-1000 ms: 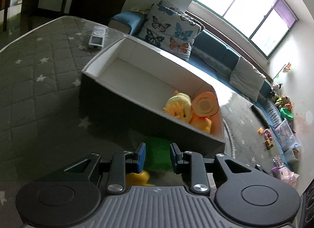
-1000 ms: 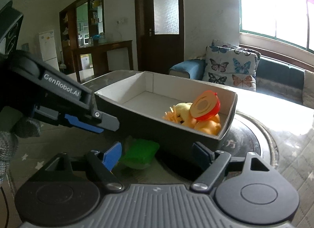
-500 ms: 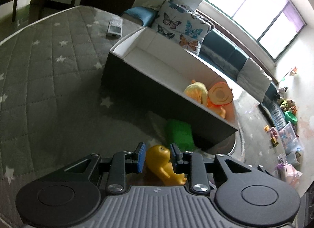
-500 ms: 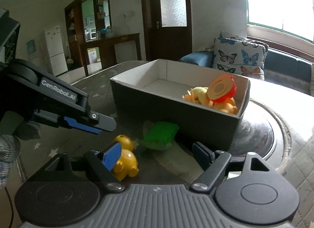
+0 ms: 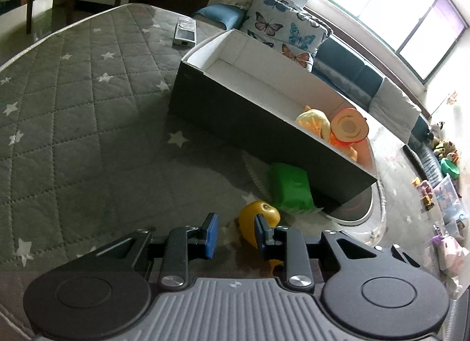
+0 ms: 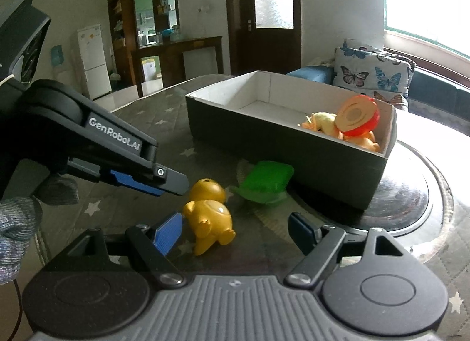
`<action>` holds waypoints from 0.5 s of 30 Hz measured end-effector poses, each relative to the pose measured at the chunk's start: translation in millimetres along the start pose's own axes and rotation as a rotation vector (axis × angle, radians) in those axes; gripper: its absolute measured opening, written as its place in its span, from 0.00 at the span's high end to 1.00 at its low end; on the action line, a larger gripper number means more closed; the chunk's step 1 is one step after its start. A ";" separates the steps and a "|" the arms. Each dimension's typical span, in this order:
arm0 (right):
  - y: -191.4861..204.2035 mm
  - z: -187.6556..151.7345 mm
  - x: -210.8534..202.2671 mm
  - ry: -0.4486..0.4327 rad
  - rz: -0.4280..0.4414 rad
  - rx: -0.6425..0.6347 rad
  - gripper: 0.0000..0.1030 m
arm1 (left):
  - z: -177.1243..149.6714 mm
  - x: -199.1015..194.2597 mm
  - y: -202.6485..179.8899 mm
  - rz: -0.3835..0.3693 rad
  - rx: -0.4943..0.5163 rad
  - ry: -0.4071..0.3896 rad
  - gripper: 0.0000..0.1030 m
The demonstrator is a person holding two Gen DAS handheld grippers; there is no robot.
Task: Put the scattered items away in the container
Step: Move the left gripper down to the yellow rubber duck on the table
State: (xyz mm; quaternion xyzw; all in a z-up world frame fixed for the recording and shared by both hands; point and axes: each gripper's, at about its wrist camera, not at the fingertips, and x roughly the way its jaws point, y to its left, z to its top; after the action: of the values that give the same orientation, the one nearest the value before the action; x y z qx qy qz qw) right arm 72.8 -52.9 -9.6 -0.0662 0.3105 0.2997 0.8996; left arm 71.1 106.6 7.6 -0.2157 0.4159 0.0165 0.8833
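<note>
L fingers (image 5: 212, 235) narrow – yellow duck (image 6: 209, 217) beside, untouched.

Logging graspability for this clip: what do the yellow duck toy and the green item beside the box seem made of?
Yellow duck toy: likely soft rubber or vinyl, smooth with a glossy highlight. Green item: looks like translucent plastic, shiny and slightly crumpled, perhaps a pouch; I cannot tell for sure.

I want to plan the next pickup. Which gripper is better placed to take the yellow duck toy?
Probably the right gripper: its jaws stand wide, with the yellow duck toy lying between them. The left gripper is nearly shut and beside the duck's head.
</note>
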 end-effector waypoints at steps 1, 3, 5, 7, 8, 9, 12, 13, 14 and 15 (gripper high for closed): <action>0.6 -0.2 0.8 0.004 0.001 0.000 0.22 | -0.1 0.3 -0.3 0.007 0.004 -0.003 0.72; 2.0 -1.3 2.4 0.009 0.003 -0.002 0.22 | 0.1 1.1 -0.5 0.019 0.012 -0.008 0.70; 2.1 -1.8 3.6 0.012 0.003 -0.005 0.22 | 0.3 1.6 0.5 0.019 0.012 -0.008 0.70; 2.7 -2.6 4.7 0.016 0.003 -0.006 0.22 | 0.5 1.9 1.0 0.023 0.012 -0.010 0.70; 3.1 -3.0 5.2 0.018 0.002 -0.006 0.23 | 0.8 2.4 1.0 0.024 0.013 -0.010 0.70; 3.4 -3.1 5.9 0.020 0.001 -0.006 0.24 | 0.9 2.8 1.0 0.025 0.015 -0.009 0.70; 3.5 -3.4 8.0 0.026 0.007 -0.002 0.28 | 2.0 4.3 1.0 0.037 0.019 -0.007 0.70; 3.6 -3.6 8.6 0.028 0.006 -0.002 0.28 | 2.4 5.0 1.0 0.044 0.021 -0.007 0.70; 3.6 -3.7 9.2 0.029 0.007 -0.002 0.29 | 2.8 5.7 0.9 0.054 0.025 -0.007 0.70; 3.5 -4.0 9.7 0.031 0.009 -0.002 0.30 | 3.0 6.4 0.7 0.063 0.030 -0.007 0.70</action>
State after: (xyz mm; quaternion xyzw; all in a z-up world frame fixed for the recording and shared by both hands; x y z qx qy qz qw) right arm 74.8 -46.4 -18.4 -0.0701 0.3244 0.3029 0.8934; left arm 77.3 107.4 4.2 -0.1893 0.4198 0.0390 0.8868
